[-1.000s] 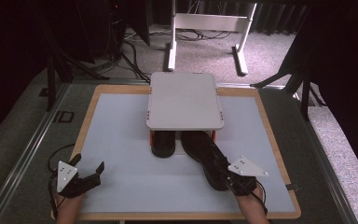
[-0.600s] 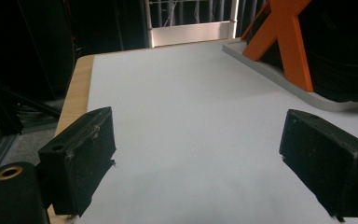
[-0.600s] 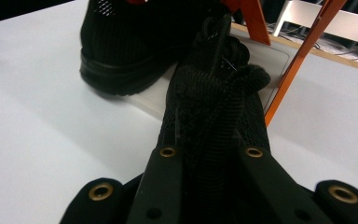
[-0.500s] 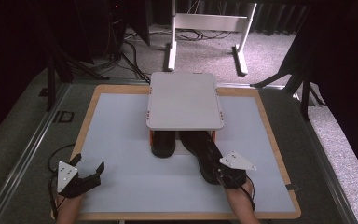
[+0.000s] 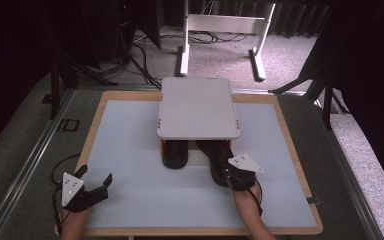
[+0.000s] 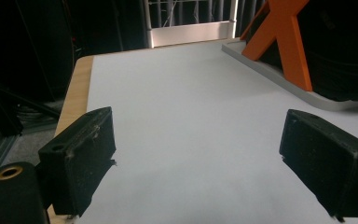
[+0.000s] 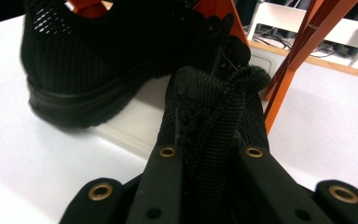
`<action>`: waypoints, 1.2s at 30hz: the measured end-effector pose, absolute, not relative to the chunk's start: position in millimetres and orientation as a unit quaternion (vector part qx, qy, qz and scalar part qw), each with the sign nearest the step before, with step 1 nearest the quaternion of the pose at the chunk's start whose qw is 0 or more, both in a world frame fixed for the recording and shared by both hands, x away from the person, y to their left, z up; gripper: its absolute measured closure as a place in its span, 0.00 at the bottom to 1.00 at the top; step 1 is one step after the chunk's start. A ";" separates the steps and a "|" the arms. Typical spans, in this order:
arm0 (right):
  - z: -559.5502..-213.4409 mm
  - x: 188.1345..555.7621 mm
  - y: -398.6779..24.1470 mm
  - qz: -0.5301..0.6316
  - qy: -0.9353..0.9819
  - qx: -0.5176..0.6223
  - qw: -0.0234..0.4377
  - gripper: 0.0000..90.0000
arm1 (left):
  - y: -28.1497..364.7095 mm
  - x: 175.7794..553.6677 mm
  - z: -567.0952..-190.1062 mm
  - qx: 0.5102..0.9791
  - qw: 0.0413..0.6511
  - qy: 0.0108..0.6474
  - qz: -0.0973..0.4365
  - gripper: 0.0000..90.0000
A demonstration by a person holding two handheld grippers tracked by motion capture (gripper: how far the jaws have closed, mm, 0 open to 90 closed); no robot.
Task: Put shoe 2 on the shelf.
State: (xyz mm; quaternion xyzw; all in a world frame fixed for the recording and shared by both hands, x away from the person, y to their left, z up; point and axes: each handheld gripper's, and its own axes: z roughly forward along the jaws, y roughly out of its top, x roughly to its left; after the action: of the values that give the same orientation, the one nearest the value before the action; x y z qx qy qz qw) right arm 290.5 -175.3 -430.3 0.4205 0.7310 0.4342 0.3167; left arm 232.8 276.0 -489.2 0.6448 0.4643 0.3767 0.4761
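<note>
Black shoe (image 5: 219, 161) heel loop sits pinched between the right tongs (image 7: 208, 154).

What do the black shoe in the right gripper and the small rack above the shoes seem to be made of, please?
The black shoe held by the right gripper looks like woven fabric: the pull tab shows coarse ribbed webbing, matte. The other shoe has open mesh over a smooth, probably rubber, sole. The rack has a matte pale grey top, likely plastic or painted board, on glossy orange legs, material unclear.
</note>
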 end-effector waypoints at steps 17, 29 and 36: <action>-433.4 316.0 -153.0 0.419 0.724 0.426 0.346 0.93 | 275.6 232.7 -489.3 0.646 0.476 0.462 0.377 0.12; -436.8 335.0 -144.7 0.417 0.717 0.436 0.348 0.93 | 275.5 232.9 -489.3 0.647 0.477 0.461 0.377 0.12; -442.2 347.0 -140.5 0.414 0.712 0.447 0.348 0.93 | 275.6 232.8 -489.3 0.647 0.477 0.460 0.377 0.12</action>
State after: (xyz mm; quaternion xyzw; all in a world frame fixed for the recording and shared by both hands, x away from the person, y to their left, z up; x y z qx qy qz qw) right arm 347.0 -140.5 -442.2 0.4473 0.7120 0.4144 0.3483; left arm 232.8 275.6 -489.3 0.6470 0.4602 0.3767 0.4772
